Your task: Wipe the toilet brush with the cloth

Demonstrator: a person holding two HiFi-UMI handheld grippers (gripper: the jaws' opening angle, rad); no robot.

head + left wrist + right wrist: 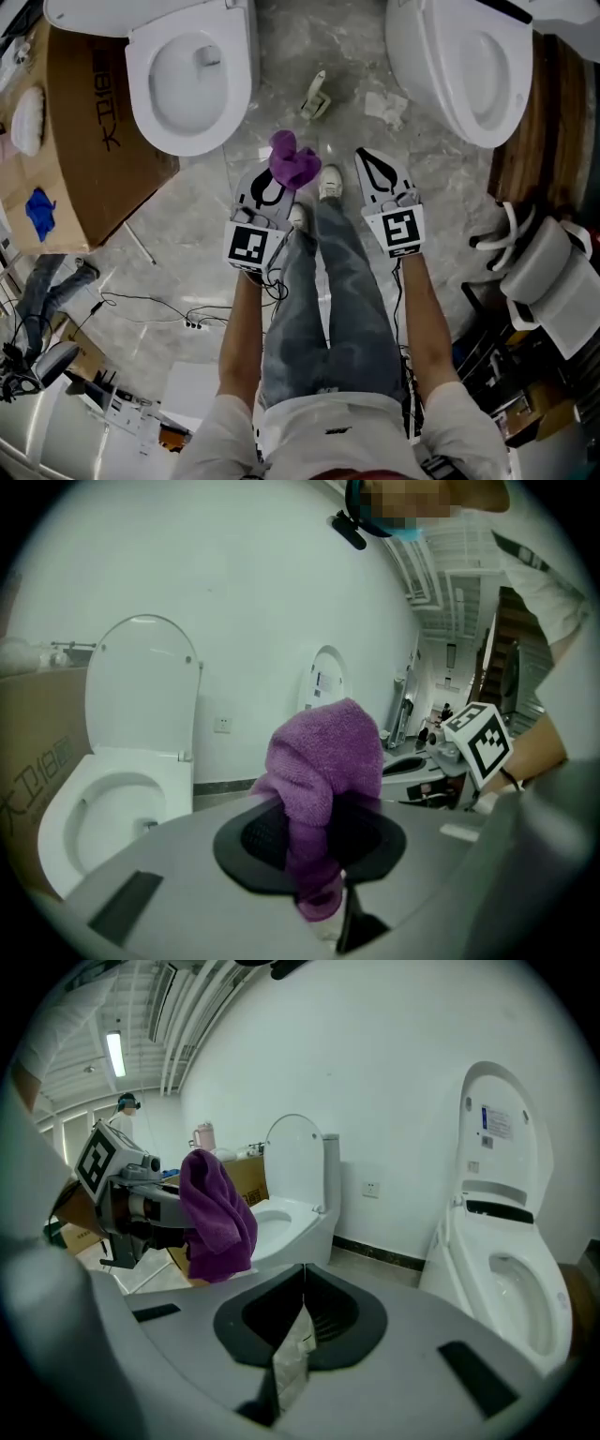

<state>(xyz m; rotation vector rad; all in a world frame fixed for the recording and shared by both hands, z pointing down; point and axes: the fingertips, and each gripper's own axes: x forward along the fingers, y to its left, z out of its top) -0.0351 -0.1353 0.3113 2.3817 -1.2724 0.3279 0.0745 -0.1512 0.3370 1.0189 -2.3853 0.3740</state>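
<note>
A purple cloth (293,161) bunches up out of my left gripper (281,185), whose jaws are shut on its lower part. The left gripper view has the cloth (323,761) standing between the dark pads and hanging over them. My right gripper (367,159) is level with the left one, above the floor, jaws shut with nothing in them (300,1307). It sees the cloth (217,1215) dangling at its left. A small pale object (316,97) lies on the floor between the toilets. I cannot tell whether it is the brush.
Two white toilets stand ahead, one at left (187,75) with its lid up and one at right (469,66). A cardboard box (84,131) sits far left. A crumpled white scrap (384,105) lies on the marble floor. Cables (159,309) trail at lower left.
</note>
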